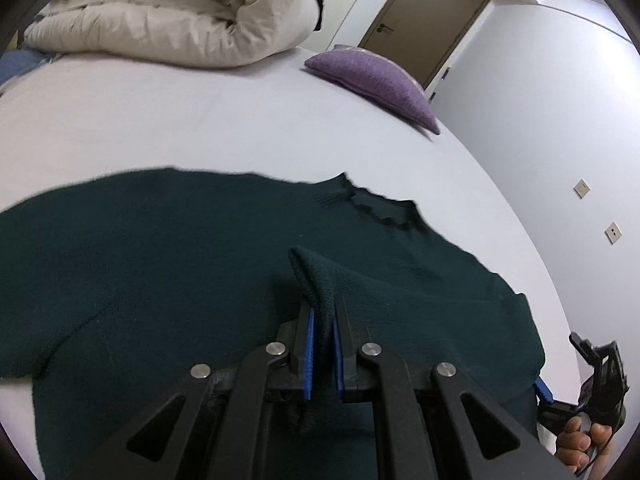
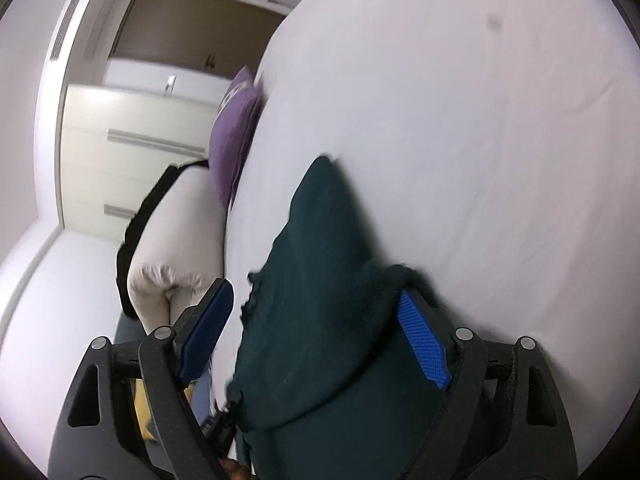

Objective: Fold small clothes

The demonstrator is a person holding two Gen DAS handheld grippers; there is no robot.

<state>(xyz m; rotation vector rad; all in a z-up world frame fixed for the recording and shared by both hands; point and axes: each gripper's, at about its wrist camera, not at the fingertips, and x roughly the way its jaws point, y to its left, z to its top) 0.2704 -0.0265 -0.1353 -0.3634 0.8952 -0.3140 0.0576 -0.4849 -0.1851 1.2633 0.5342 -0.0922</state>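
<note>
A dark green sweater [image 1: 160, 280] is spread on the white bed sheet [image 1: 200, 120], directly ahead of and below the left hand-held gripper [image 1: 322, 320]. That hand-held gripper is clenched on a raised fold of the sweater's knit, which is pinched between the two blue pads [image 1: 309, 344] and stands up just beyond the fingertips. The sweater's neckline [image 1: 380, 208] lies farther ahead and slightly to the right of it.

The right hand-held gripper [image 2: 316, 308] is seen with its jaws standing wide apart. Part of the same sweater [image 2: 320, 300] lies between the fingers; a dark bunched edge touches the tip of the right blue pad [image 2: 422, 344], while the left pad [image 2: 206, 324] is kept clear of the cloth, so nothing is pressed. In the left wrist view this hand-held gripper appears at the far right, held in a hand [image 1: 580, 444], beside the sweater's edge.

Well beyond the left hand-held gripper, a purple pillow [image 1: 376, 80] is seen ahead to the right and a rolled cream duvet [image 1: 180, 12] ahead to the left. A brown door [image 1: 424, 16] stands behind the bed.
</note>
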